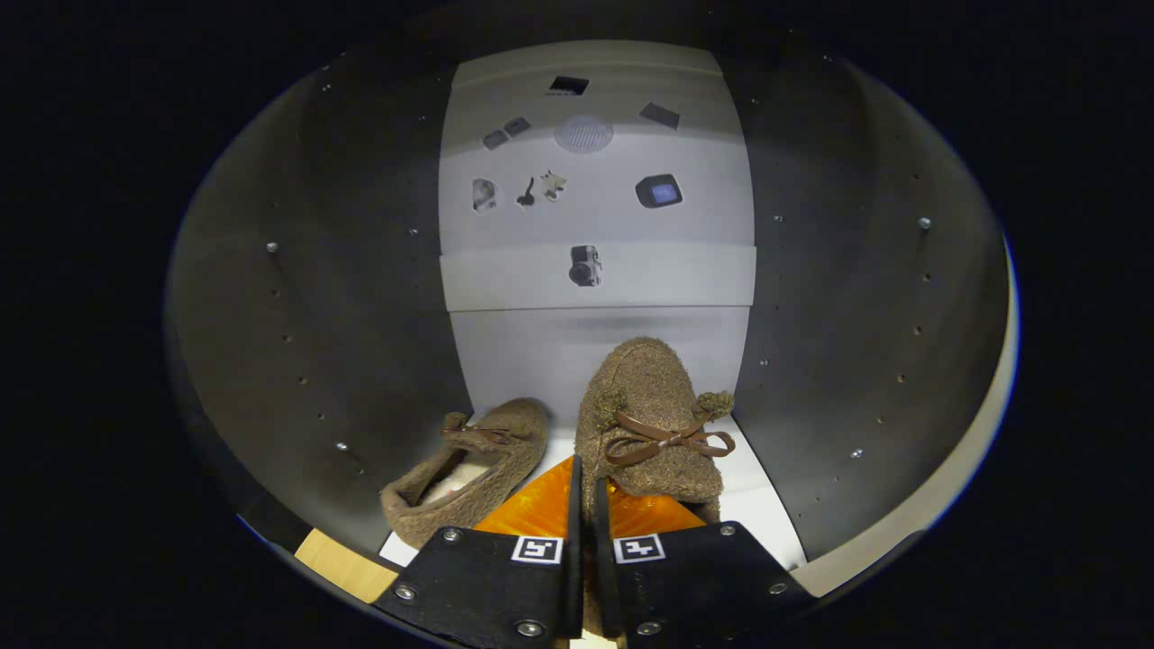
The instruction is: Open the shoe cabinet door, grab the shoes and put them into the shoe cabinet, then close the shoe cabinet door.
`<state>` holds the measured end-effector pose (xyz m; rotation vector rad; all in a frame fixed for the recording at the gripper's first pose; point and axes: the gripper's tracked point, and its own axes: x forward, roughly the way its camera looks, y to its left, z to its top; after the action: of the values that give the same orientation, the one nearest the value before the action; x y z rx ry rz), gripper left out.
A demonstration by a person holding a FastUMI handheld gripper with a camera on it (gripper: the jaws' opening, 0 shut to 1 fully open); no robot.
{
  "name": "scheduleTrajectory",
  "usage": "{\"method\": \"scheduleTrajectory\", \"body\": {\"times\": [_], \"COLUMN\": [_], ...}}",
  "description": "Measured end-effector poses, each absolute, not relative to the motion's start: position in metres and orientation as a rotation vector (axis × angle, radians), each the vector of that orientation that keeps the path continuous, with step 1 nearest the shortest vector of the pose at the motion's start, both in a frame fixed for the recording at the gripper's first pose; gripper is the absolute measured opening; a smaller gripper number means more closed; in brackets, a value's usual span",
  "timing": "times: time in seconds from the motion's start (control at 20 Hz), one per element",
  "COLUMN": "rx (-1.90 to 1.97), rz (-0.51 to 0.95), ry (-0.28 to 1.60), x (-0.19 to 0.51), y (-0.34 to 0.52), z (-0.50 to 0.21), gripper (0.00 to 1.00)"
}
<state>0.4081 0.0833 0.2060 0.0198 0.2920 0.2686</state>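
Bottom centre, the gripper (pixel 587 505) has its fingers pinched on the heel edge of a fuzzy brown shoe (pixel 651 424) with a bow. Its twin (pixel 469 473) sits just left on the cabinet's white floor (pixel 753 514). Dark side walls (pixel 343 297) curve up around, pale back panel (pixel 595 234) upper centre.

Held shoe (pixel 651 424): brown fuzzy slipper with a brown bow, toe pointing away, clamped at its heel edge between the gripper (pixel 586 505) fingers.
Second shoe (pixel 473 473): matching slipper, lying just left, opening visible.
Shoe cabinet (pixel 361 297): open, dark side walls, both shoes inside.
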Motion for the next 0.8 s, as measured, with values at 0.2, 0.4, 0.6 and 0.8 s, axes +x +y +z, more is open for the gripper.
{"method": "scheduleTrajectory", "body": {"times": [0.2,0.4,0.6,0.8], "rx": [0.035,0.051,0.074,0.095], "rz": [0.263,0.261,0.257,0.263], "ry": [0.326,0.363,0.396,0.408], "x": [0.437,0.452,0.46,0.462], "y": [0.086,0.086,0.089,0.095], "z": [0.187,0.17,0.156,0.155], "gripper": [0.07,0.07,0.08,0.17]}}
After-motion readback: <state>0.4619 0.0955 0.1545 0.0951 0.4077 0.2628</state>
